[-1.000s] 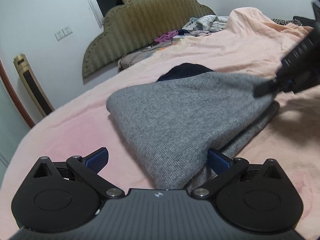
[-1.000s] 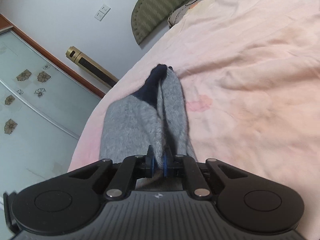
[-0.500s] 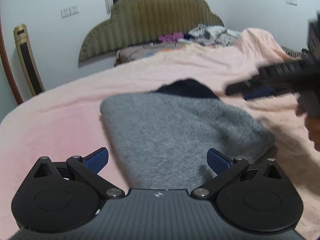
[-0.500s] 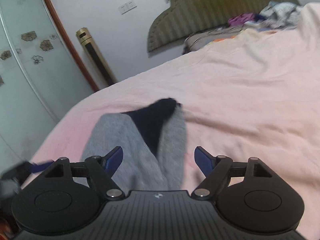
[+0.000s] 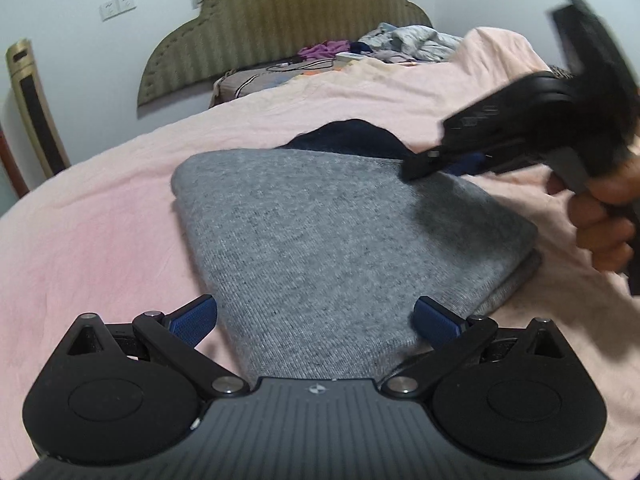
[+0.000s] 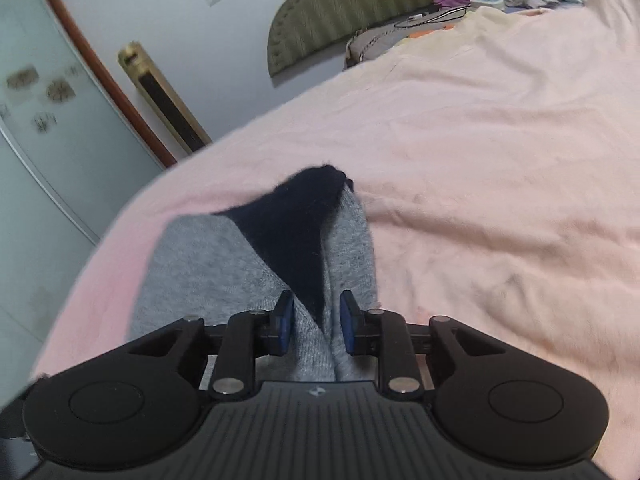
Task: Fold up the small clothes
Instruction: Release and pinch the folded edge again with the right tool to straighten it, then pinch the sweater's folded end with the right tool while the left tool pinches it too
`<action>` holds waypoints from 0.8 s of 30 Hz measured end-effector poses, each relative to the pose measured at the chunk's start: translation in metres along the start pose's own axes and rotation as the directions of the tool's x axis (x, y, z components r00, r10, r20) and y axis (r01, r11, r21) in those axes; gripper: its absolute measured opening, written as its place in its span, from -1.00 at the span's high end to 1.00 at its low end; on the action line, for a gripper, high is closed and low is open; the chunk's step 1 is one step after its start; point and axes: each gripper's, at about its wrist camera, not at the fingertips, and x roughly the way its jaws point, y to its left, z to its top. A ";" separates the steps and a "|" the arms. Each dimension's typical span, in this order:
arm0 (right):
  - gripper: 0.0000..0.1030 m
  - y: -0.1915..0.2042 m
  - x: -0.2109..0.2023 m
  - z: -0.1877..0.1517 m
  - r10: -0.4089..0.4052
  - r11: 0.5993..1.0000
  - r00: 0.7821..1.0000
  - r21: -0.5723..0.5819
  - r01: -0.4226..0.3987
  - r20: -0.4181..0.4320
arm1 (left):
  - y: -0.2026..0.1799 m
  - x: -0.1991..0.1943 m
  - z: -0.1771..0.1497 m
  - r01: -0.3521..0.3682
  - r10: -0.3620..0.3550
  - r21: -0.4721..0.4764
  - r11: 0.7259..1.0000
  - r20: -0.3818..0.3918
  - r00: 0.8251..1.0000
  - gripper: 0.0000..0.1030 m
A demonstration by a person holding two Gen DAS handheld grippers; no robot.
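A folded grey knit garment with a dark navy part at its far end lies on the pink bed cover. My left gripper is open, its blue pads on either side of the garment's near end. My right gripper is partly closed around the garment where grey meets navy, with a gap between pads and cloth. It shows blurred in the left wrist view, over the garment's far right edge.
A padded olive headboard stands at the far end, with a heap of loose clothes and a cable on the bed before it. A gold tower appliance stands left by the wall. A glass wardrobe door is left.
My right gripper released the garment's edge, opened wide, and has now narrowed around the garment near the navy part. My left gripper stayed open at the near end.
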 end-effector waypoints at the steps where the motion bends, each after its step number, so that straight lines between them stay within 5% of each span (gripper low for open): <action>1: 0.53 0.000 -0.006 -0.002 0.011 1.000 1.000 0.004 -0.011 0.002 | 0.001 0.000 0.001 -0.001 0.001 -0.007 1.000 -0.006 1.000 -1.00; 9: 0.45 0.007 -0.027 -0.028 -0.060 0.990 0.997 -0.133 0.055 -0.041 | -0.001 0.002 0.001 -0.008 0.008 -0.017 1.000 -0.027 1.000 -1.00; 13: 0.12 0.006 -0.029 -0.032 -0.120 0.981 0.992 -0.153 0.115 -0.024 | 0.001 0.003 0.002 -0.005 0.004 -0.032 0.999 -0.041 0.999 -1.00; 22: -0.01 0.000 -0.042 -0.044 -0.101 0.982 0.994 -0.164 0.093 -0.045 | 0.013 -0.004 0.004 -0.007 0.005 -0.082 0.997 -0.020 1.000 -1.00; 24: -0.23 -0.003 -0.044 -0.042 -0.064 0.988 0.996 -0.145 0.055 -0.056 | 0.027 -0.002 0.005 -0.010 0.007 -0.138 0.990 -0.024 1.000 -1.00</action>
